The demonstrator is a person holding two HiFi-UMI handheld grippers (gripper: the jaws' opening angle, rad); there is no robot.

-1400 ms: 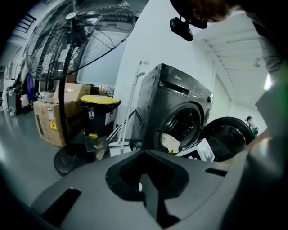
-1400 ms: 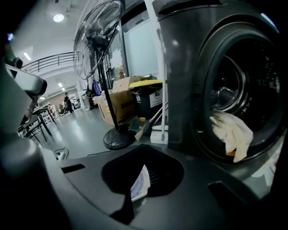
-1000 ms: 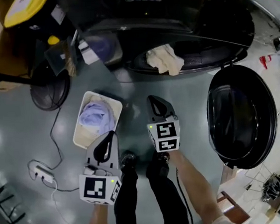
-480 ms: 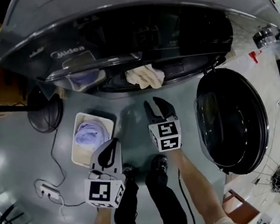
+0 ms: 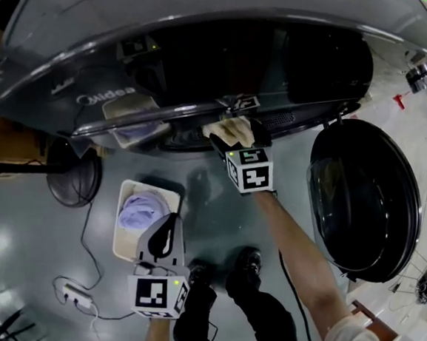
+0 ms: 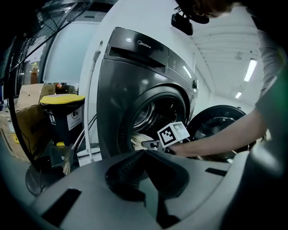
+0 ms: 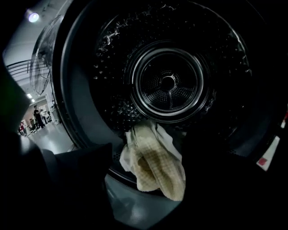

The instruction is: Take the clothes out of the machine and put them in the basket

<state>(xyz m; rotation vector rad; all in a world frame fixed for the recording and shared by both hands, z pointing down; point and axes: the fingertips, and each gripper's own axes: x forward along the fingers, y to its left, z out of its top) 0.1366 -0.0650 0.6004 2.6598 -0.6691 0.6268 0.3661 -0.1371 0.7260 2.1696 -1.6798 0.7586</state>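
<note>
At the drum lip of the dark grey front-loading washing machine (image 5: 208, 62), a cream waffle-weave cloth (image 7: 155, 173) is draped, its long axis pointing out of the drum and its end hanging down. The right gripper (image 5: 235, 134) has jaws that have just been opening and flank the cloth unclamped. The left gripper (image 5: 165, 232) is out in front of the machine, jaws together.

Glossy grey floor (image 5: 14, 245), prob. fan (image 5: 71, 180) at left.

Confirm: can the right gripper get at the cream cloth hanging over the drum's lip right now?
Probably yes. The right gripper is at the drum mouth; its jaws have just been opening and stand wide, with the cream cloth between them, not pinched. The door hangs aside; nothing blocks the way.
</note>
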